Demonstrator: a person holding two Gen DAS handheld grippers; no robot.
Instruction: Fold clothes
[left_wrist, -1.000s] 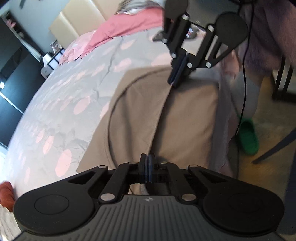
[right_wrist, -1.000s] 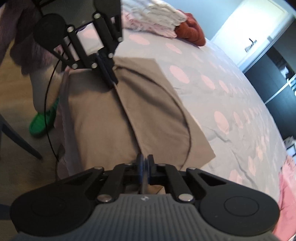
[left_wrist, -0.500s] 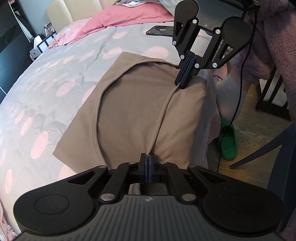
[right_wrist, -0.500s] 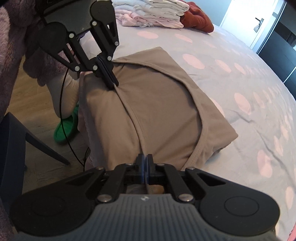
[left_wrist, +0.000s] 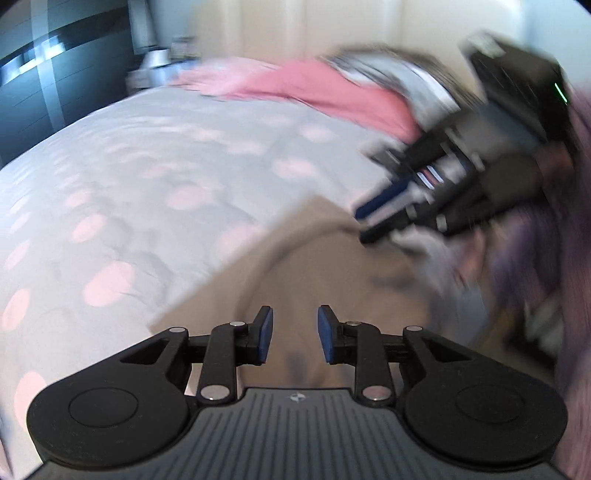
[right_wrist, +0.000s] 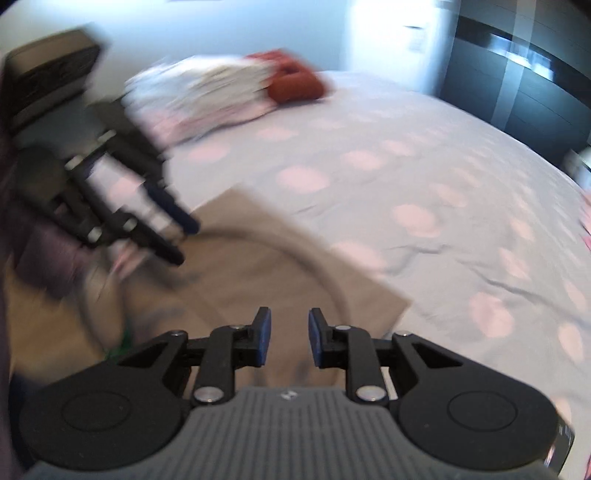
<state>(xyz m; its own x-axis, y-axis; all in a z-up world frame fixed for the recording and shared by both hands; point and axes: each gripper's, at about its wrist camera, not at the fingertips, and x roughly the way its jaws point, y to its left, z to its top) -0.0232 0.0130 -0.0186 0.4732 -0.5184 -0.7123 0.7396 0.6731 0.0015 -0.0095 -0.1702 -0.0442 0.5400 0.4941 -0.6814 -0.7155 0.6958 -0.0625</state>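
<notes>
Stacked laundry (right_wrist: 207, 92) and rust-red bundle (right_wrist: 295, 83) sit beyond taupe garment (right_wrist: 280, 280).

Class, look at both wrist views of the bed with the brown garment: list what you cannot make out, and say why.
- Left wrist view: the pile behind the pink bedding is motion-blurred; its items are unreadable.
- Left wrist view: the right gripper is smeared; its jaw gap is unclear there.
- Right wrist view: the folded stack is blurred; the count is unknowable.
- Both views: the brown garment has its near edge hidden behind the gripper body.

Taupe garment (left_wrist: 332, 266) lying on grey bedspread (left_wrist: 155, 177) showing pink dots; rust-red cloth (right_wrist: 295, 83) sitting beyond.
</notes>
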